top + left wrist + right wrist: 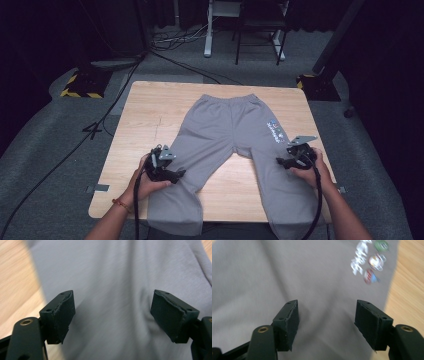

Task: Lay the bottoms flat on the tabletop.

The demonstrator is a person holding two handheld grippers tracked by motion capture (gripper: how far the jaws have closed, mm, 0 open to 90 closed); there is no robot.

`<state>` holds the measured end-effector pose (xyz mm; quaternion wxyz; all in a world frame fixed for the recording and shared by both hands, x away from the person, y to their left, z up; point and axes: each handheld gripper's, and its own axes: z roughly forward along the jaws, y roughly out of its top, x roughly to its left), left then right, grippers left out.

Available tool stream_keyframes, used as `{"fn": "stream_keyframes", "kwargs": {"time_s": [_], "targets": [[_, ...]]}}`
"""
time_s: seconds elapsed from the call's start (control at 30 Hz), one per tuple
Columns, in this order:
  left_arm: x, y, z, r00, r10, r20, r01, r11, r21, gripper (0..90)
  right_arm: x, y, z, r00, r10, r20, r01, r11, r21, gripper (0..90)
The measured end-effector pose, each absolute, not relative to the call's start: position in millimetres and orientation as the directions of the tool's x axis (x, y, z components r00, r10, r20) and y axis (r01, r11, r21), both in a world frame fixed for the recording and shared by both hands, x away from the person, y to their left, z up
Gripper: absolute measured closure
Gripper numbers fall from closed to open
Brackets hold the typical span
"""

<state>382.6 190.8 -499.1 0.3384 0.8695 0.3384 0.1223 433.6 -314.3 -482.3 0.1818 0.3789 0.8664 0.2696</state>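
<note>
Trousers [227,135], grey and soft, lay flat on the wooden table [150,115], waistband at the far edge, both legs running back toward me and spilling over the near rim. I had a hand on each side because each leg needed its own hold. My left gripper [176,175] hovered over the outer edge of the left leg, pointing inward across the cloth; in the left gripper view its jaws stood spread wide with grey fabric [110,290] lying beneath and nothing pinched between the pads. My right gripper [281,161] sat at the outer side of the right leg, just below the little printed logo [275,131] (a cluster of coloured shapes, too blurred to read). Its jaws were parted too, with cloth [287,277] under them and the table's bare wood showing off to one side. I judged both sets of tongs were lined up to take a leg each, probably for a fold.
</note>
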Motion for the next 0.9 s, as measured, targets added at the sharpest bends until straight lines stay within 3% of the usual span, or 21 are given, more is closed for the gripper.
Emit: {"fn": "stream_keyframes", "kwargs": {"time_s": [0.1, 0.3, 0.43, 0.63, 0.9], "targets": [[375.1, 202.2, -498.7, 0.739, 0.674, -0.017, 0.51, -0.542, 0.668, 20.0, 421.7, -332.8, -483.9, -0.647, 0.76, -0.066, 0.574, 0.542, 0.613, 34.2], [365.7, 210.4, -497.4, 0.726, 0.688, 0.006, 0.508, -0.542, 0.67, 19.9, 404.6, -351.5, -481.9, -0.639, 0.764, -0.088, 0.576, 0.551, 0.604, 31.4], [366.2, 205.1, -489.2, 0.707, 0.707, 0.02, 0.495, -0.515, 0.7, 18.8, 400.2, -351.4, -471.5, -0.629, 0.776, -0.051, 0.552, 0.491, 0.674, 28.6], [360.2, 209.9, -479.6, 0.697, 0.714, 0.067, 0.469, -0.524, 0.711, 18.5, 393.0, -350.4, -453.7, -0.593, 0.796, -0.121, 0.492, 0.476, 0.729, 25.8], [343.3, 245.2, -489.6, 0.644, 0.761, 0.08, 0.508, -0.504, 0.698, 18.3, 375.3, -386.8, -476.1, -0.496, 0.866, -0.068, 0.57, 0.383, 0.727, 25.2]]}}
